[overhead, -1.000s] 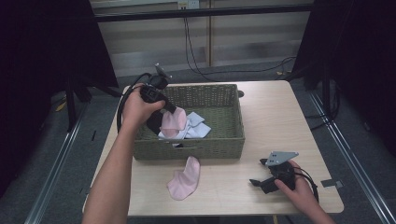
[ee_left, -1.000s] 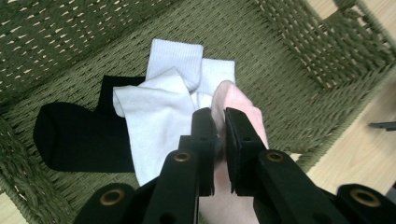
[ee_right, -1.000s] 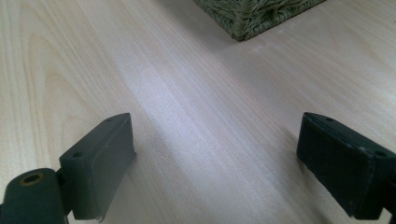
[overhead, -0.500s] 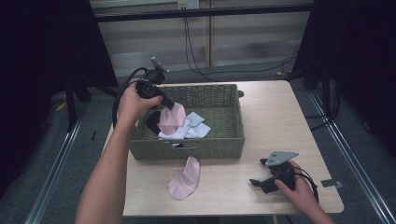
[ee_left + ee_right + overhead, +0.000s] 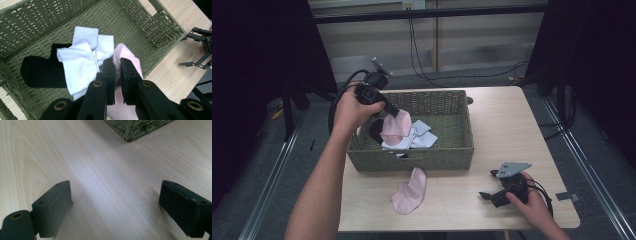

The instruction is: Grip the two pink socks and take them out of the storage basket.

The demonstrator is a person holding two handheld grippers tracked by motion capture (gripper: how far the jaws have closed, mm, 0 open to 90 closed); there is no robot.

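the left gripper point(image 5: 393, 111) is clamped on a pink sock point(image 5: 396, 125), its two black jaws nearly together with the sock's upper end pinched between them; in the left gripper view the pink sock point(image 5: 128, 67) fills the narrow gap between the pads. the sock hangs straight down from the jaws, long axis near vertical, over the left half of the green wicker basket point(image 5: 462, 150), its lower end close above the white socks point(image 5: 419, 137) and the black sock point(image 5: 375, 129) lying on the basket floor.

a second pink sock point(image 5: 409, 191) lies flat on the wooden table point(image 5: 512, 125) just in front of the basket's near wall, on the person's side and slightly left of the wall's middle. that is the likely mate, so the held sock probably has to clear the near wall and come towards the person.

the right gripper point(image 5: 492, 192) rests on the table to the right of the basket's near corner, jaws wide apart and holding nothing. the left hand point(image 5: 352, 107) is the nearer one.
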